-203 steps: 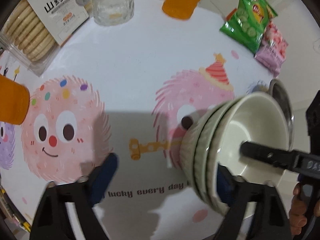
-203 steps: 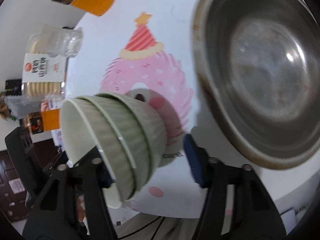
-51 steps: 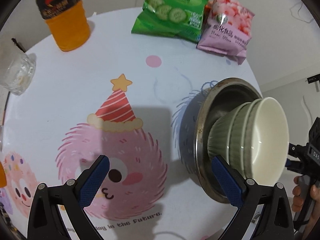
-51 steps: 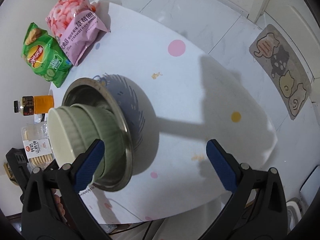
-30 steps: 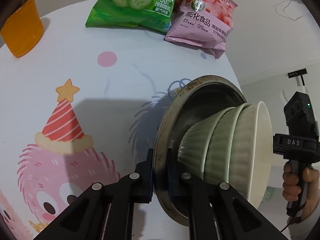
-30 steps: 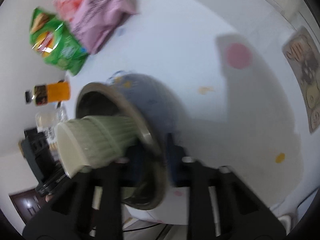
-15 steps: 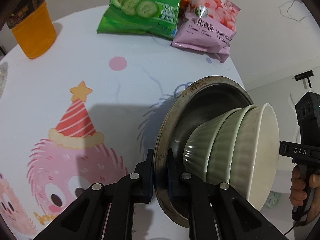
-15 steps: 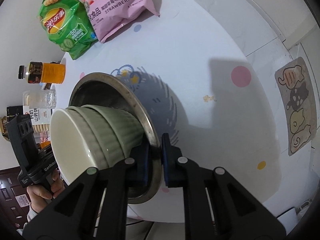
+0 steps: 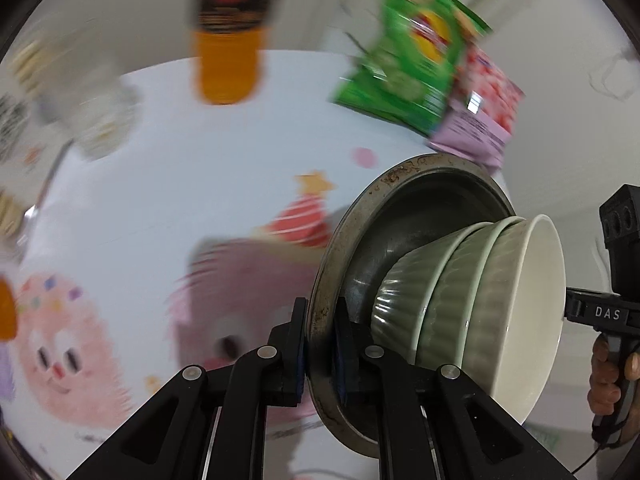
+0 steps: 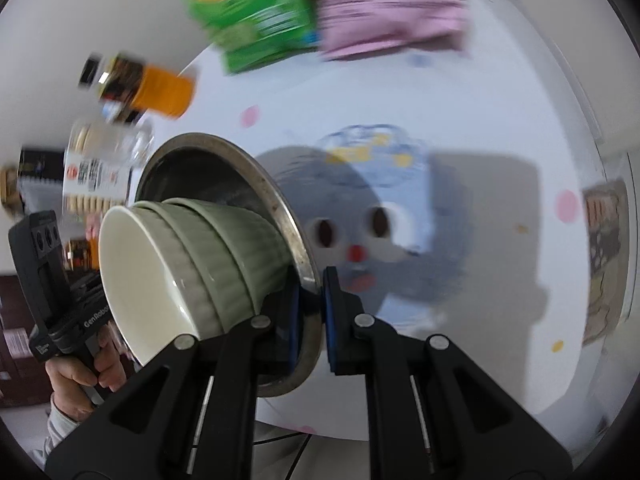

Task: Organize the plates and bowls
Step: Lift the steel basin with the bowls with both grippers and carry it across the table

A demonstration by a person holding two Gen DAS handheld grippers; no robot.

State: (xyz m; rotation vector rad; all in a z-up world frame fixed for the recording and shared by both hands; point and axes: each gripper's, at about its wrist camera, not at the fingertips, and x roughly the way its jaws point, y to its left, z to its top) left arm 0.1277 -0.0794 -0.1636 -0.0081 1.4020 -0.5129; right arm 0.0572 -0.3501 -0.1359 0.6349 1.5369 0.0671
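Both clamped on the pan (image 9: pixel 360 216) rim, left tongs (image 9: pixel 320 344) opposite right tongs (image 10: pixel 310 300); lift level, keeping bowls (image 9: pixel 472 296) nested inside.

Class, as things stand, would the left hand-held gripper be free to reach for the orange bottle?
Probably not: the left hand-held gripper is shut on the metal basin rim, sharing its load of green bowls with the right one. The orange bottle stands far across the table.

A round white table (image 9: pixel 168 184) printed with cartoon faces stands by a pale wall (image 9: pixel 120 8) over a light floor (image 10: pixel 624 80).
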